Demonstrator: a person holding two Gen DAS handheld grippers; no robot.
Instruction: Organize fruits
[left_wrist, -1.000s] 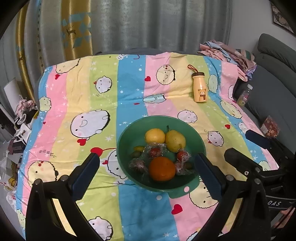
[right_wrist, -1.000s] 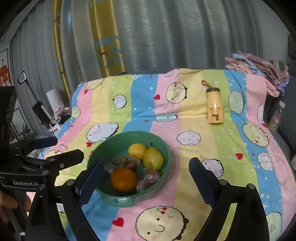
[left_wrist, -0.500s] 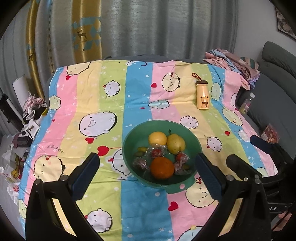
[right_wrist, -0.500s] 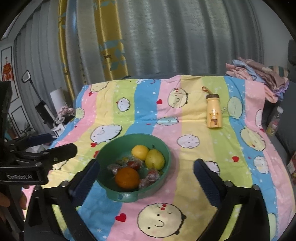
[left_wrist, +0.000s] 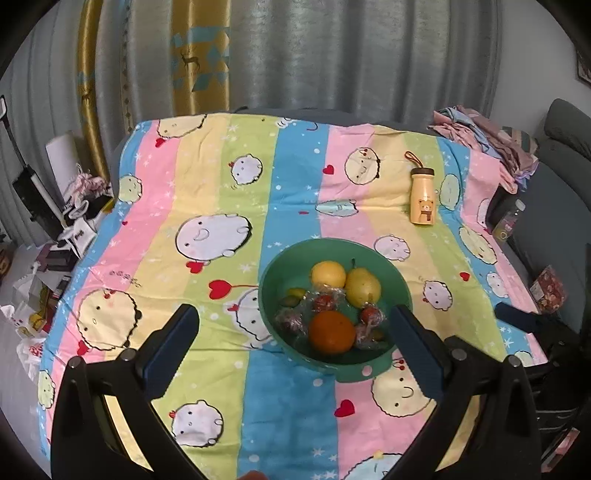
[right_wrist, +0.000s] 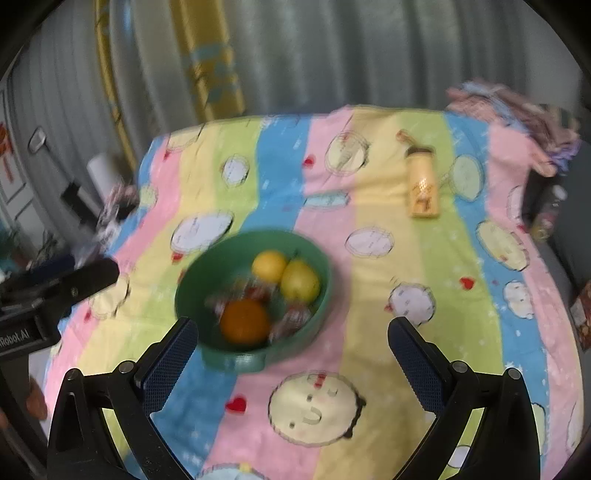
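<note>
A: Where are the fruits at this moment?

B: All of them lie inside the green bowl (left_wrist: 334, 373), which stands on the striped cartoon cloth (left_wrist: 221, 206). I see 1 orange (left_wrist: 331, 331) at the near side, 1 lemon (left_wrist: 328, 274) and 1 pear (left_wrist: 362, 287) at the far side, and some small fruits in clear wrap (left_wrist: 325, 301) between them. No fruit lies on the cloth outside the bowl.

A: And the 2 grippers?

B: The left gripper (left_wrist: 293, 352) has its jaws spread wide and holds nothing. The right gripper (right_wrist: 291, 354) is the same, wide apart and empty. Both hang above the near part of the cloth. The right wrist view is blurred.

A: Which one is nearer to the bowl?

B: In the left wrist view the bowl sits far and a little right of the middle, reaching the right finger. In the right wrist view the bowl (right_wrist: 236, 360) lies far and to the left, just past the left finger. So the bowl is between the 2 grippers, and I cannot tell which is closer. The pear's long axis runs near to far, with the stem toward the far side.

A: Is the organizing done?

B: This fits fruits already gathered, or a bowl waiting to be sorted out. Only a yellow bear bottle (left_wrist: 422, 196) lies far right.
</note>
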